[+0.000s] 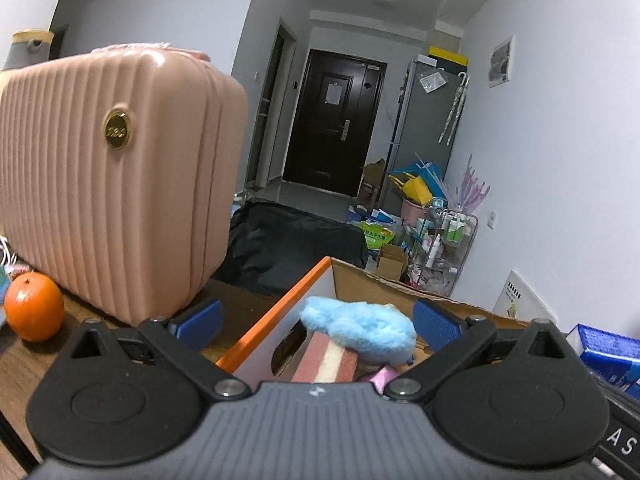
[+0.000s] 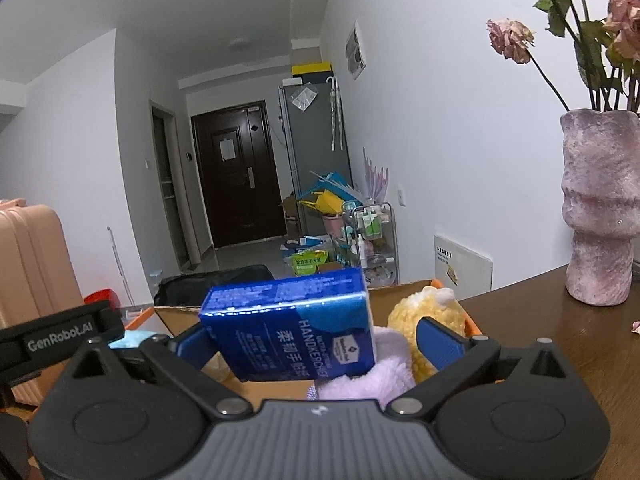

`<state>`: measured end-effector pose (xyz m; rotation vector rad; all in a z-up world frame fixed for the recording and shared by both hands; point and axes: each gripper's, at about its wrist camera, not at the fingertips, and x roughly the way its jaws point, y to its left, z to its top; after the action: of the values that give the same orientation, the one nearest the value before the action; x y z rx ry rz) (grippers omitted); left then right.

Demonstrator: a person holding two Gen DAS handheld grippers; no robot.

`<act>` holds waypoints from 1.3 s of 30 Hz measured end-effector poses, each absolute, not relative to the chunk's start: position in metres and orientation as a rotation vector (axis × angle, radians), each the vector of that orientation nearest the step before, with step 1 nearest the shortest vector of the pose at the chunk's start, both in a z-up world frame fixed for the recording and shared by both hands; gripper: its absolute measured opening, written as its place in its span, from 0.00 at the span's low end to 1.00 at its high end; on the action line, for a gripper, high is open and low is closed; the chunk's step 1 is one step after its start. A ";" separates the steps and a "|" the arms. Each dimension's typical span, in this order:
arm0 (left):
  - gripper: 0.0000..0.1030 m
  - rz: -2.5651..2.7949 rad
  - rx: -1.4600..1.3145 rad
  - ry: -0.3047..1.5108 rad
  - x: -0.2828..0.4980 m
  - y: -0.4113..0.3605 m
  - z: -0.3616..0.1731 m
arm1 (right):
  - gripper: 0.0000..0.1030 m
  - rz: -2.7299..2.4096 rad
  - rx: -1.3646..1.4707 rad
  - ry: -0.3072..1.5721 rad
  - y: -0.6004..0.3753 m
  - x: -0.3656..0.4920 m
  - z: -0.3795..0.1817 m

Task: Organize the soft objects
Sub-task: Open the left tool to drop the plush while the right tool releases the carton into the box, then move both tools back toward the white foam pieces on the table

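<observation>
While both hand-held grippers gape, blue handkerchief pack [image 2: 290, 330] atop cardboard box [image 2: 180, 314].

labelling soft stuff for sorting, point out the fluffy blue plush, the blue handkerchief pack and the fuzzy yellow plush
fluffy light-blue plush [image 1: 360, 326], left wrist view, middle of its fuzzy top
blue handkerchief paper pack [image 2: 288, 328], right wrist view, centre of printed face
fuzzy yellow plush [image 2: 408, 320], right wrist view, left of body

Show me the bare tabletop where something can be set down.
Bare wood lies left of the pink vase, beside the cardboard box, and between the orange and pink suitcase. The box is crowded: blue tissue pack, yellow plush, blue fluffy toy.
</observation>
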<state>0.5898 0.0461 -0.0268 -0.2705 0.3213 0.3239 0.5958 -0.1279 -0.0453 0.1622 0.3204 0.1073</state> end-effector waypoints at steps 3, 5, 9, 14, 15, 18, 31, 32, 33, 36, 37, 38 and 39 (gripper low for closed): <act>1.00 0.321 -0.269 0.325 0.583 0.047 -0.026 | 1.00 0.120 0.162 0.313 -0.132 0.592 -0.045; 1.00 0.310 -0.263 0.328 0.578 0.044 -0.025 | 1.00 0.131 0.155 0.307 -0.134 0.588 -0.045; 1.00 0.263 -0.249 0.326 0.565 0.041 -0.023 | 1.00 0.163 0.145 0.289 -0.137 0.578 -0.042; 1.00 0.234 -0.226 0.315 0.551 0.036 -0.022 | 1.00 0.192 0.129 0.262 -0.140 0.563 -0.040; 1.00 0.229 -0.223 0.315 0.549 0.036 -0.022 | 1.00 0.198 0.130 0.260 -0.141 0.562 -0.040; 1.00 0.225 -0.211 0.315 0.543 0.036 -0.021 | 1.00 0.207 0.118 0.261 -0.144 0.558 -0.041; 1.00 0.147 -0.126 0.327 0.496 0.041 -0.022 | 1.00 0.296 0.012 0.280 -0.157 0.507 -0.044; 1.00 0.138 -0.123 0.331 0.493 0.041 -0.022 | 1.00 0.302 0.003 0.286 -0.158 0.502 -0.045; 1.00 0.130 -0.118 0.336 0.488 0.042 -0.023 | 1.00 0.306 -0.004 0.292 -0.159 0.499 -0.046; 1.00 0.110 -0.098 0.352 0.478 0.044 -0.025 | 1.00 0.316 -0.017 0.316 -0.165 0.490 -0.048; 1.00 0.104 -0.091 0.356 0.474 0.044 -0.026 | 1.00 0.319 -0.018 0.326 -0.167 0.487 -0.048; 1.00 0.097 -0.080 0.362 0.470 0.045 -0.027 | 1.00 0.322 -0.021 0.336 -0.170 0.484 -0.049; 1.00 0.091 -0.072 0.367 0.467 0.046 -0.028 | 1.00 0.324 -0.023 0.347 -0.173 0.481 -0.050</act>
<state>0.4667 0.0458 -0.0282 -0.0716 0.3669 0.0913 0.4809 -0.1725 -0.0503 -0.0232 0.3466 0.3240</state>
